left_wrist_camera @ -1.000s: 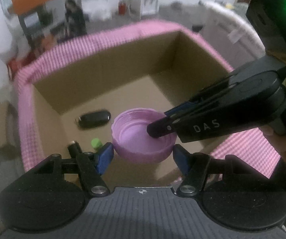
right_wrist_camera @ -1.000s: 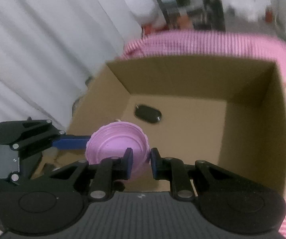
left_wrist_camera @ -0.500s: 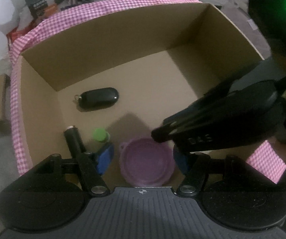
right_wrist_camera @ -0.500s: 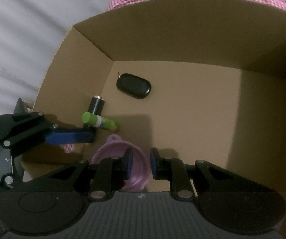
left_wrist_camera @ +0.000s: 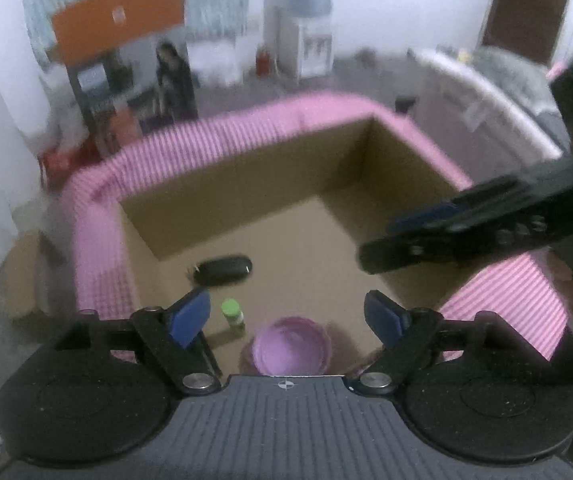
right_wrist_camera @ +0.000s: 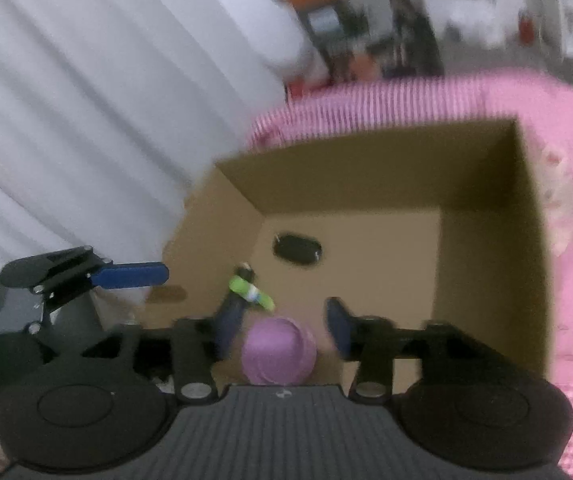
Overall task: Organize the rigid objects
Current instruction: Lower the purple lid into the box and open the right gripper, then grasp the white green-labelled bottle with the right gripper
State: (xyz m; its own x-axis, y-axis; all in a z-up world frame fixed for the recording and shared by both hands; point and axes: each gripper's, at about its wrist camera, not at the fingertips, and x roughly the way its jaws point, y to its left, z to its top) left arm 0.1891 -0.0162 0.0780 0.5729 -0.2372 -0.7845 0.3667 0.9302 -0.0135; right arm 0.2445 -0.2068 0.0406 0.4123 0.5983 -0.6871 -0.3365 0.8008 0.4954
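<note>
A pink plastic lid (left_wrist_camera: 291, 350) lies on the floor of the cardboard box (left_wrist_camera: 246, 184), near its front wall; it also shows in the right wrist view (right_wrist_camera: 278, 350). My left gripper (left_wrist_camera: 286, 314) is open and empty above the lid. My right gripper (right_wrist_camera: 282, 322) is open and empty too, and shows from the side in the left wrist view (left_wrist_camera: 406, 240). A black key fob (left_wrist_camera: 222, 269) and a green-capped glue stick (left_wrist_camera: 233, 314) lie in the box.
The box sits on pink checked cloth (left_wrist_camera: 98, 276) that wraps its sides. A white curtain (right_wrist_camera: 86, 120) hangs to the left. Room clutter and a water dispenser (left_wrist_camera: 306, 40) stand beyond the box.
Both grippers have opened and lifted back from the box. The pink lid, held over the box a second ago, now lies free on the box floor.
</note>
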